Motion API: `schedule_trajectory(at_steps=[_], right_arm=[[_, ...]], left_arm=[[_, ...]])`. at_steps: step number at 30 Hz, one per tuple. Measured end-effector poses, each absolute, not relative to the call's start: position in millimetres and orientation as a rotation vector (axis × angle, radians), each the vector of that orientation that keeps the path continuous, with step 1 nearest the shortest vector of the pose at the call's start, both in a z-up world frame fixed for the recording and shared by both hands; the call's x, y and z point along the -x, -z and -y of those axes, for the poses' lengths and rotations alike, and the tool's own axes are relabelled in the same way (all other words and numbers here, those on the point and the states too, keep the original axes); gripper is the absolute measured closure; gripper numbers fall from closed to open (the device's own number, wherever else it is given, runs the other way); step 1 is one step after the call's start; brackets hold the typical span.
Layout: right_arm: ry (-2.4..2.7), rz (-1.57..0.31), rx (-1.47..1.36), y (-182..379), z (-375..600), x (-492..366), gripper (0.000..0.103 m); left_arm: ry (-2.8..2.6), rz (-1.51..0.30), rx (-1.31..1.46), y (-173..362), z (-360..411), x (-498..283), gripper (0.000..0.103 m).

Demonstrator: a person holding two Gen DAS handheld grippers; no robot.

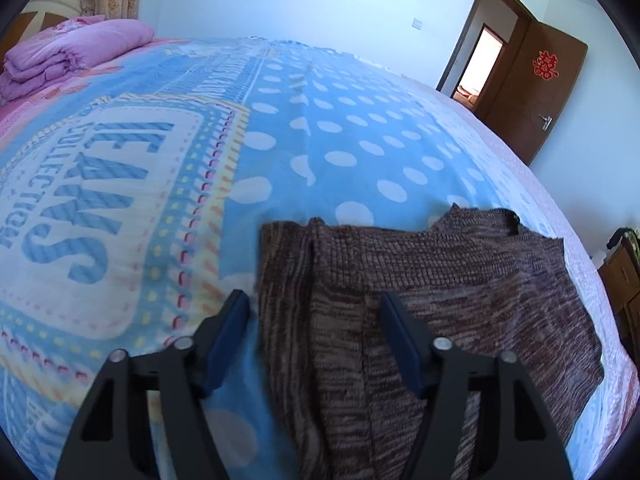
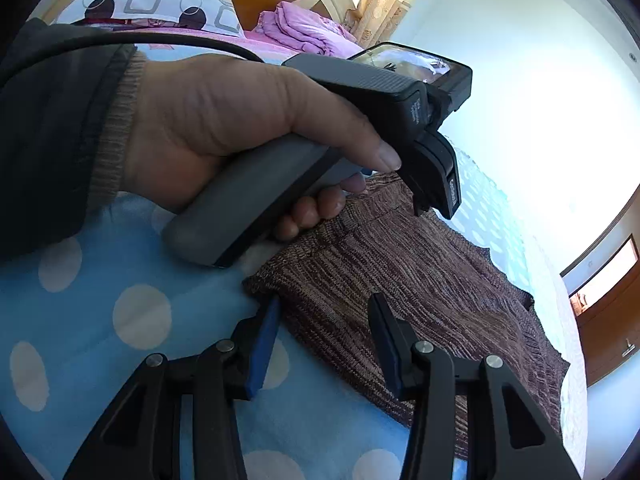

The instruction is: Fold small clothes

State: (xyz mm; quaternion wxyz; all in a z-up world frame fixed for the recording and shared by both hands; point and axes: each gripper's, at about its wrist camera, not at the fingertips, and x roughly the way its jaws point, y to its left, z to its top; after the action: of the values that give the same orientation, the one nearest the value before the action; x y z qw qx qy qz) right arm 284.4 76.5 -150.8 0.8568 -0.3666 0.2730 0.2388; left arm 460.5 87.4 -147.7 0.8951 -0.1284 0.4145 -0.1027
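The left hand-held gripper stood spread over the brown knit garment, its edge between the fingers, unpinched. The right hand-held gripper straddled a corner, likewise spread. The garment lay on the bed.

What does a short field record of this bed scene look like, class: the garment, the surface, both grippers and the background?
garment: brown knit sweater, lying flat
surface: blue dotted bedspread
left gripper: jaws apart over the sweater's edge, nothing pinched
right gripper: jaws apart at the sweater's corner, nothing pinched
hand: holds the other gripper's handle
background: folded pink quilt, brown door
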Motion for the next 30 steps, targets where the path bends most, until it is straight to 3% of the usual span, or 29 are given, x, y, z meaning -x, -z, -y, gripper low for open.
schedule_trajectory(at_steps=[1, 3, 4, 5, 8, 10, 19, 30], right_arm=[[-0.5, -0.575, 0.768, 151, -77, -285, 0.056], [-0.501, -0.576, 0.766, 151, -77, -286, 0.059], [-0.505, -0.584, 0.76, 151, -78, -287, 0.069], [-0.515, -0.591, 0.765, 151, -77, -288, 0.08], [-0.514, -0.594, 0.762, 153, -76, -287, 0.087], [-0.513, -0.6, 0.746, 153, -75, -289, 0.093], [-0.569, -0.594, 0.621, 138, -53, -297, 0.095], [-0.631, -0.563, 0.214, 77, 29, -308, 0.095]], left_arm=[[0.212, -0.868, 0.276, 149, -89, -462, 0.044], [0.222, -0.869, 0.3, 151, -92, -463, 0.046], [0.227, -0.865, 0.312, 151, -94, -462, 0.052], [0.225, -0.864, 0.327, 152, -96, -461, 0.066], [0.258, -0.883, 0.377, 156, -101, -464, 0.088], [0.269, -0.888, 0.392, 157, -102, -464, 0.09], [0.304, -0.942, 0.555, 156, -118, -470, 0.095], [0.382, -0.862, 0.617, 102, -100, -464, 0.095]])
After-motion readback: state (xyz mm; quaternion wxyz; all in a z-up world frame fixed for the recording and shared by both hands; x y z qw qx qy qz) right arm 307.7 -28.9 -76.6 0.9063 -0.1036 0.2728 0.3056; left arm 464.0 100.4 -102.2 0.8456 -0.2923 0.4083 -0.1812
